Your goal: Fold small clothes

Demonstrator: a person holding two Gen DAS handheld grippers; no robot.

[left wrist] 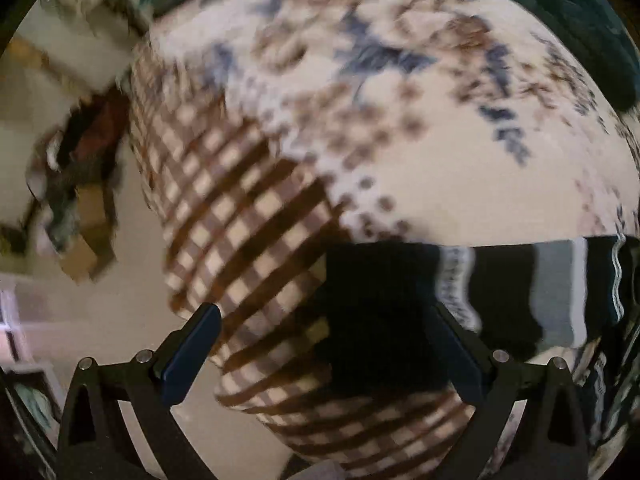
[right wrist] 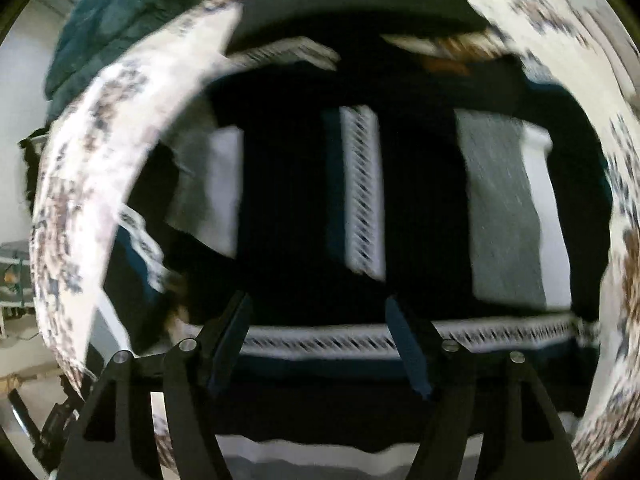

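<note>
A: Where is the garment now?

B: The dark striped garment [right wrist: 420, 200] lies spread on the patterned blanket [left wrist: 400, 120], which seems to cover a bed. In the right wrist view it fills the middle, with grey and white bands and a zigzag trim [right wrist: 360, 340] running across near the tongs. In the left wrist view only its corner shows, at the lower right, near the checked border of the blanket.

A: And the tongs?

B: The left tongs [left wrist: 320, 356] stand wide apart and hold nothing; a dark corner of the cloth lies between the two fingers, but I cannot tell if they touch it. The right tongs [right wrist: 320, 340] are also apart, above the trimmed edge, with no cloth pinched.

A: So which step is this?

B: I judge it as the approach before a fold. Both pictures are blurred, so the hands are probably moving. No fold is clearly made yet, though one layer at the top seems to overlap.

A: What does the next move need?

B: Each tongs should come down on the near edge and close on one layer only, not the blanket under it. Then both should lift together, evenly.
</note>
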